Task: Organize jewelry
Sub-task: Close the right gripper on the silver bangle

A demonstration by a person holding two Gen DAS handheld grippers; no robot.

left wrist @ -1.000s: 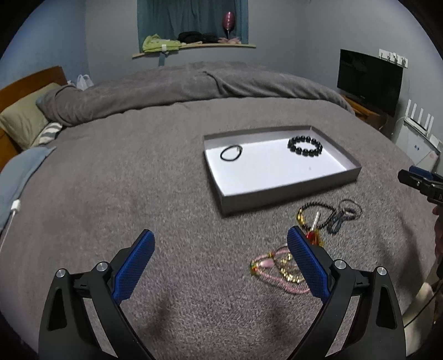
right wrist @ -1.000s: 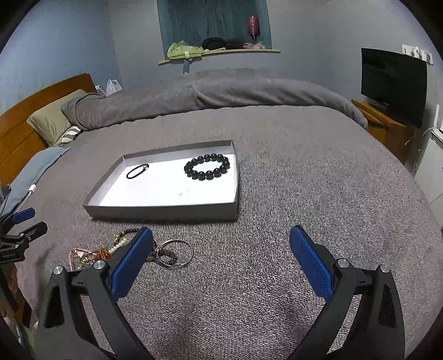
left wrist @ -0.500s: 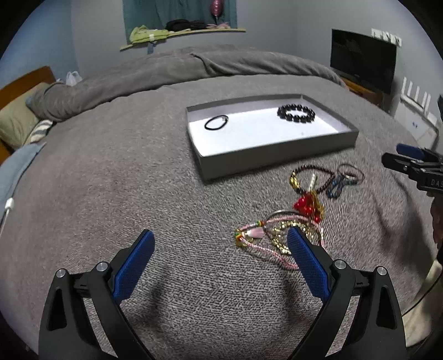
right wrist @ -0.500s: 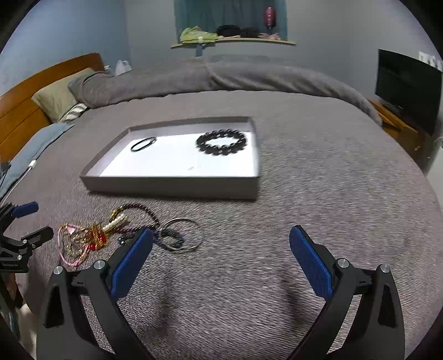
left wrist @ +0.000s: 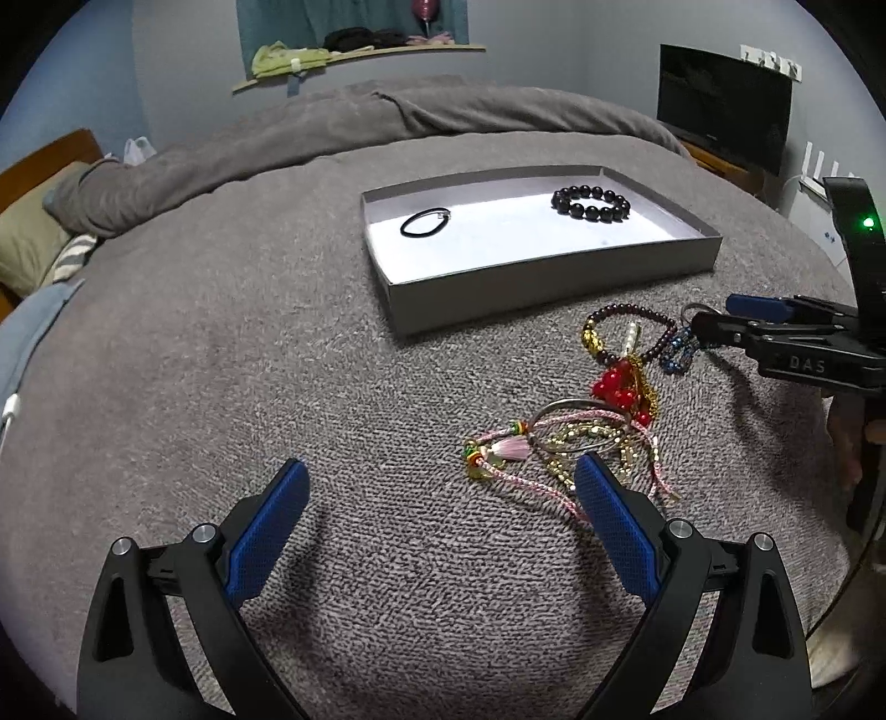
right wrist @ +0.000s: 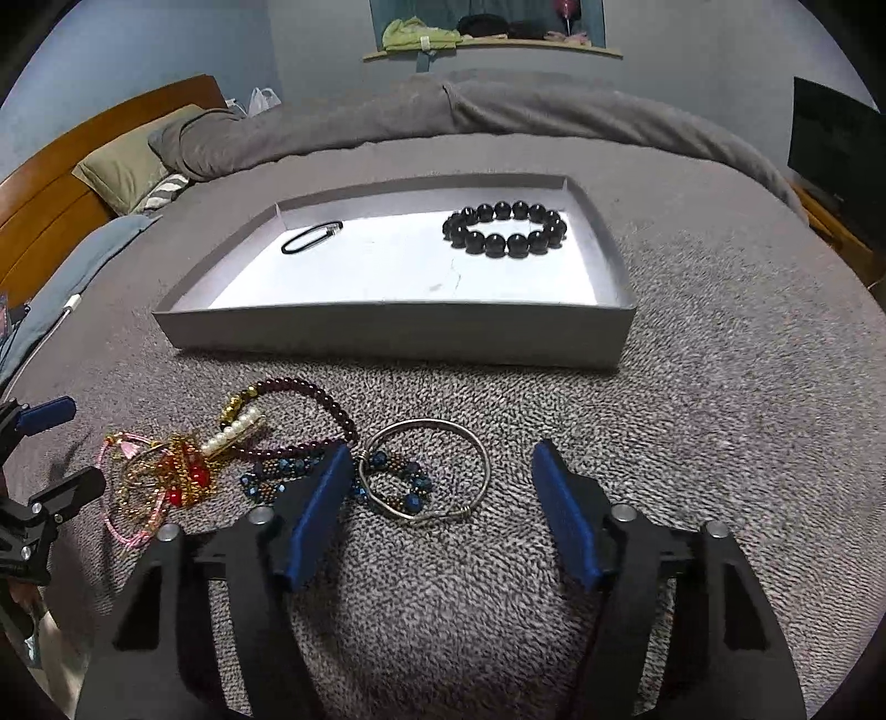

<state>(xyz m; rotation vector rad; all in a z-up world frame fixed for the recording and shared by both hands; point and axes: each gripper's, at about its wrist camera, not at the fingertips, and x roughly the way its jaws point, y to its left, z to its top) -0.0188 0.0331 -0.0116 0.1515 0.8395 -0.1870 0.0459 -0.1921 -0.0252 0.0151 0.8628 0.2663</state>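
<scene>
A shallow grey tray [right wrist: 387, 332] [left wrist: 554, 274] lies on the grey bed and holds a black bead bracelet [right wrist: 505, 230] [left wrist: 591, 202] and a black hair band [right wrist: 311, 237] [left wrist: 425, 221]. In front of it lies a loose pile: a dark red bead bracelet [right wrist: 310, 410] [left wrist: 631, 338], a silver bangle [right wrist: 429, 468], a blue bead bracelet [right wrist: 398, 484], and pink and gold cords [left wrist: 559, 448] [right wrist: 149, 482]. My right gripper [right wrist: 443, 498] is open, low over the silver bangle. My left gripper [left wrist: 440, 520] is open, just before the pink cords.
The bed is covered by a grey blanket [left wrist: 221, 360], with pillows and a wooden headboard [right wrist: 66, 177] at the left. A TV [left wrist: 720, 105] stands at the right. A window ledge [left wrist: 360, 52] with clothes is at the back.
Both grippers have moved forward and down toward the loose jewelry pile. The right gripper now straddles the silver bangle. Both stay open.
</scene>
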